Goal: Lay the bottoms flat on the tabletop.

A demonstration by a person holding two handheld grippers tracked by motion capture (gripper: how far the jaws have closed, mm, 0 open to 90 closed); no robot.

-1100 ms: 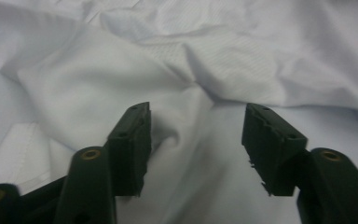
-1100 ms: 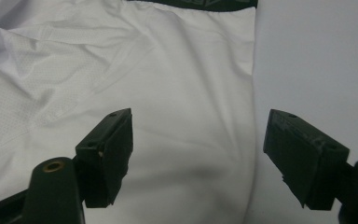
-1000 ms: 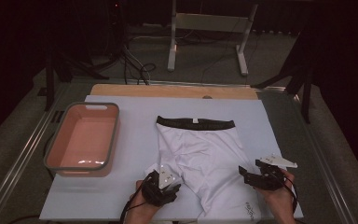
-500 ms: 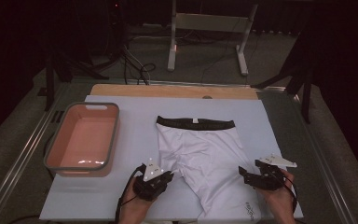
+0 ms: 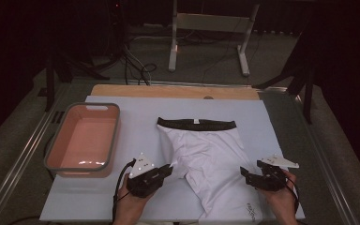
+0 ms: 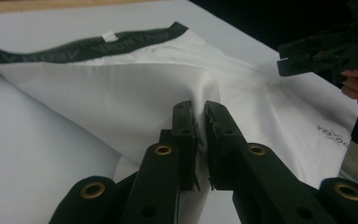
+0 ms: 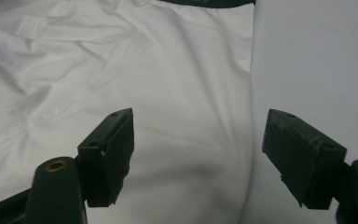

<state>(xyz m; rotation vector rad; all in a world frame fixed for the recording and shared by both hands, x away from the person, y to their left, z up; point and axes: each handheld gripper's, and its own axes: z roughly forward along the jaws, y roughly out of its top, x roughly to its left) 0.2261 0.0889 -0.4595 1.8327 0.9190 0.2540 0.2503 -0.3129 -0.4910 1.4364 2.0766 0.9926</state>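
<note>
Shorts lie flat on the white table cover, right of the middle, with their long axis running far to near: the black waistband is at the far end, lying left to right, and the leg ends point toward the person. They are white with a slight sheen, creased across the middle; in the right gripper view a panel of fine mesh shows on the left part. The waistband carries grey lettering too small to read, with a small white tag at its centre, and a grey logo sits near the hem of the right leg.

The left gripper has just been closing its jaws, and they are now clamped on a fold of the left leg's edge, pulling the cloth up into a ridge off the table. The right gripper hovers over the right leg's outer edge with its jaws wide apart and nothing between the pads.

A pink tub stands well to the left. The near hem of the shorts is cut off at the bottom edge of the high view.
</note>
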